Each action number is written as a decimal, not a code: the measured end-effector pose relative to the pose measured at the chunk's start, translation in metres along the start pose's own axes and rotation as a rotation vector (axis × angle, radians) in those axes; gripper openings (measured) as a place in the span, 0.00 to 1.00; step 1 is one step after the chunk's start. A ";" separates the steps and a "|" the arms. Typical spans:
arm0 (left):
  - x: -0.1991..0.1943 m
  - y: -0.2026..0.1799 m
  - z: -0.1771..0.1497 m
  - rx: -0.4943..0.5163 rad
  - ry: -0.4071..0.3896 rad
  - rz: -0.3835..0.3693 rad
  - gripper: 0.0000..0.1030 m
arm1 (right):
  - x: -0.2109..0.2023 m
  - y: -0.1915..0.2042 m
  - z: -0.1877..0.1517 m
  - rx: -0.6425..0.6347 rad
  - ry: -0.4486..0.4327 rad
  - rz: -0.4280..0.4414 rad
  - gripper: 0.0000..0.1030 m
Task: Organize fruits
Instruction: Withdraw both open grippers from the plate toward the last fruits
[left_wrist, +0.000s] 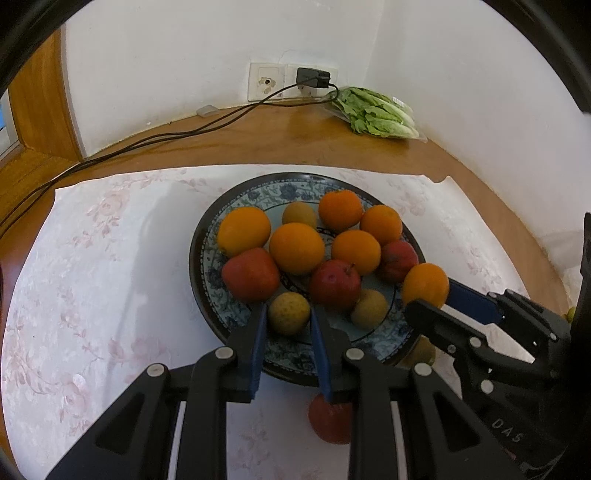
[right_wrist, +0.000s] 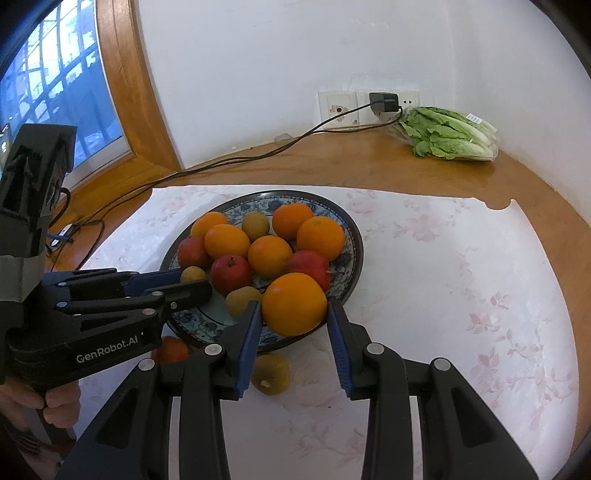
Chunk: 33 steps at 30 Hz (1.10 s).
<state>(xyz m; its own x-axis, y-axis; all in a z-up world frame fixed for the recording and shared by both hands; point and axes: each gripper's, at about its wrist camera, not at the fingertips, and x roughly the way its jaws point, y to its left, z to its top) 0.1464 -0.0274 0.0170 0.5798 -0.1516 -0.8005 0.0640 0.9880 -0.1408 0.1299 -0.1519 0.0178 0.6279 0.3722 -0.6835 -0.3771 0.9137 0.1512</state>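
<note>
A blue patterned plate (left_wrist: 207, 273) (right_wrist: 354, 236) holds several oranges, red apples and small yellow-brown fruits. My left gripper (left_wrist: 289, 314) is shut on a small yellow-brown fruit (left_wrist: 289, 313) over the plate's near rim; it shows in the right wrist view (right_wrist: 192, 280) too. My right gripper (right_wrist: 293, 306) is shut on an orange (right_wrist: 294, 303) at the plate's near right edge, also in the left wrist view (left_wrist: 425, 285). A red fruit (left_wrist: 330, 421) (right_wrist: 173, 350) and a yellow-brown fruit (right_wrist: 270, 373) lie on the cloth in front of the plate.
A white floral cloth (left_wrist: 92, 295) (right_wrist: 461, 295) covers the wooden table (left_wrist: 277, 140). A bag of lettuce (left_wrist: 373, 112) (right_wrist: 448, 133) lies at the back by the wall. A black cable (left_wrist: 147, 140) runs from the wall sockets (right_wrist: 365, 109). A window (right_wrist: 55, 92) is at left.
</note>
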 end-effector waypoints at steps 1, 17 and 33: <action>0.000 0.000 0.000 0.000 0.000 0.000 0.24 | 0.000 0.000 0.000 0.002 0.000 0.001 0.36; -0.023 0.003 -0.004 -0.033 -0.017 -0.019 0.51 | -0.018 -0.003 -0.007 0.063 -0.017 0.045 0.45; -0.051 -0.006 -0.027 -0.041 -0.011 -0.046 0.53 | -0.041 -0.004 -0.030 0.078 0.007 0.058 0.46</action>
<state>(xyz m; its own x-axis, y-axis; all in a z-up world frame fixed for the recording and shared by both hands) 0.0947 -0.0260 0.0426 0.5856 -0.1966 -0.7864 0.0575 0.9778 -0.2016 0.0851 -0.1756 0.0234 0.6015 0.4237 -0.6772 -0.3585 0.9008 0.2451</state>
